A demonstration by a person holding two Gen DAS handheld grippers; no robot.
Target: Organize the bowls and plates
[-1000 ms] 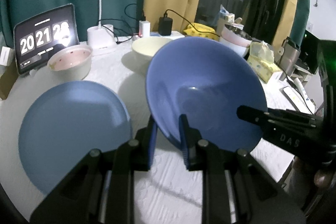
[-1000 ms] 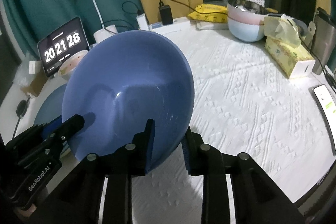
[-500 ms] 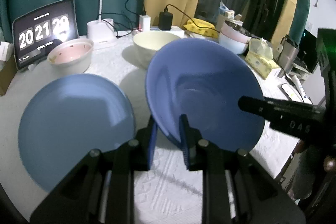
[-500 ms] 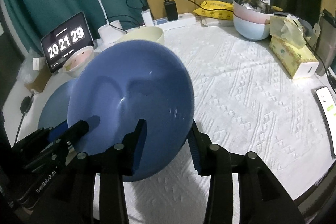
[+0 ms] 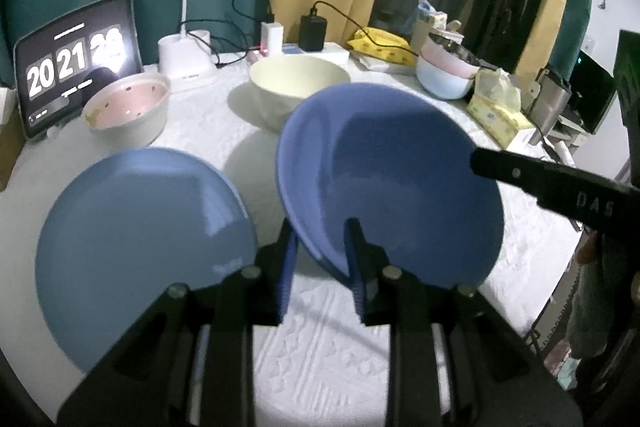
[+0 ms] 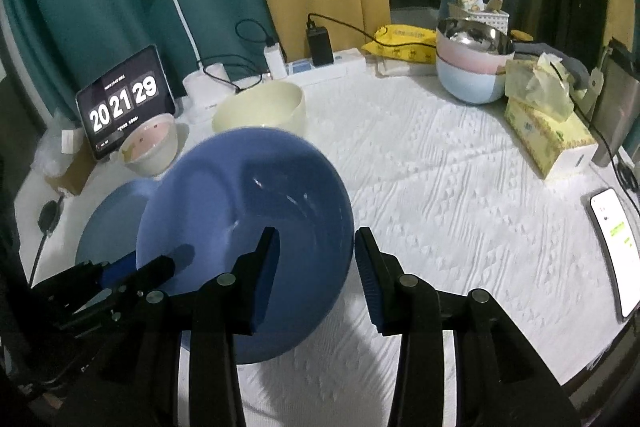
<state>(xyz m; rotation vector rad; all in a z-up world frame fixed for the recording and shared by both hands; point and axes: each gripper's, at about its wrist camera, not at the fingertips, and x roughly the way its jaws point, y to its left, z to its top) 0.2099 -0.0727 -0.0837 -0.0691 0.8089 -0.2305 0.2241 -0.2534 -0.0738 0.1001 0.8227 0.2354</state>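
My left gripper [image 5: 320, 259] is shut on the near rim of a deep blue plate [image 5: 400, 179] and holds it tilted above the white table. In the right wrist view the same blue plate [image 6: 240, 211] is in front of my right gripper [image 6: 316, 267], which is open with its jaws on either side of the plate's rim, not pinching it. A flat light blue plate [image 5: 132, 235] lies on the table to the left; it also shows in the right wrist view [image 6: 112, 223]. A cream bowl [image 5: 298, 87] and a pink-lined bowl [image 5: 128, 107] stand behind.
A tablet clock [image 5: 76, 63], a desk lamp base [image 5: 184, 63] and chargers line the back edge. Stacked bowls [image 6: 472, 67], a tissue box [image 6: 548, 131] and a phone [image 6: 616, 239] are on the right side. White textured tablecloth [image 6: 460, 187] covers the table.
My right gripper opened and let go of the blue plate's rim, pulling back slightly. My left gripper keeps hold of the plate, which shifted a little lower and toward the light blue plate.
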